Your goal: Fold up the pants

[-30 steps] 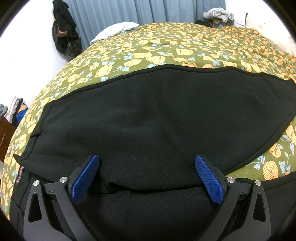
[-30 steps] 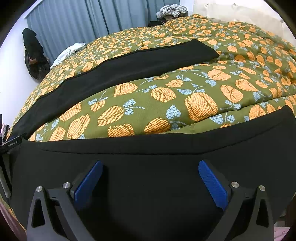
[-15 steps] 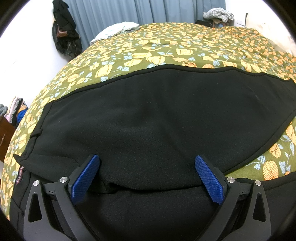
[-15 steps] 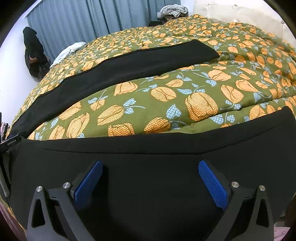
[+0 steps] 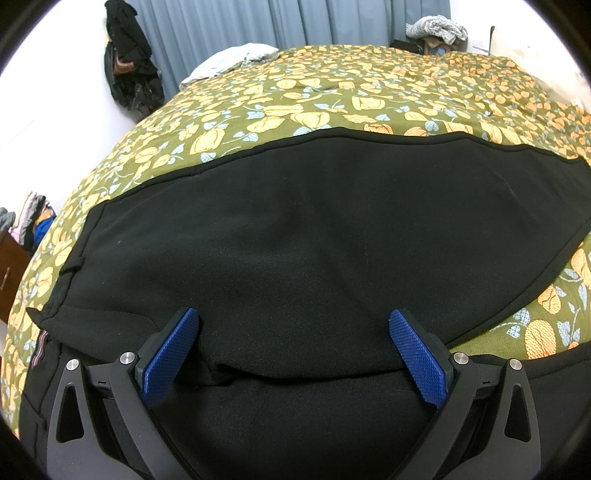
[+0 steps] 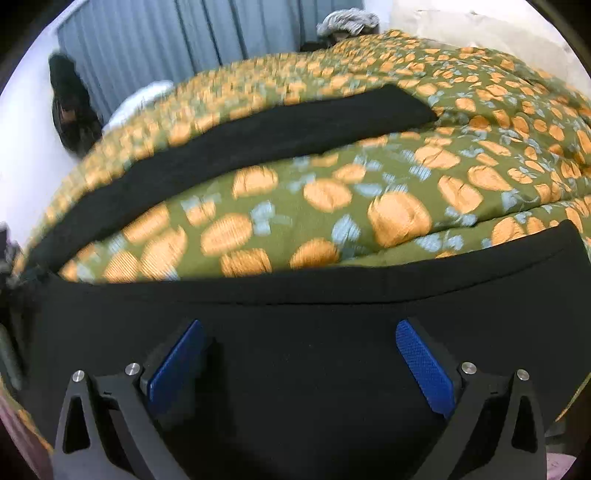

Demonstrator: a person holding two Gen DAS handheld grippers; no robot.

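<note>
Black fleece pants [image 5: 314,229] lie spread over the floral green bed [image 5: 332,96]. Left tongs [image 5: 293,339] & right tongs [image 6: 301,349] spread, holding nothing. Fabric's soft, floppy; pinch near-edge hems.

Floral olive bedspread [image 5: 332,92] covers the bed; grey-blue curtains [image 5: 258,22] behind; white wall [image 5: 55,92] left.

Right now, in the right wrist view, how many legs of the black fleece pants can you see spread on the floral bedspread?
2. The far pant leg lies across the green and orange floral bedspread; the near pant leg lies under the open right gripper. The bedspread shows between them.
</note>
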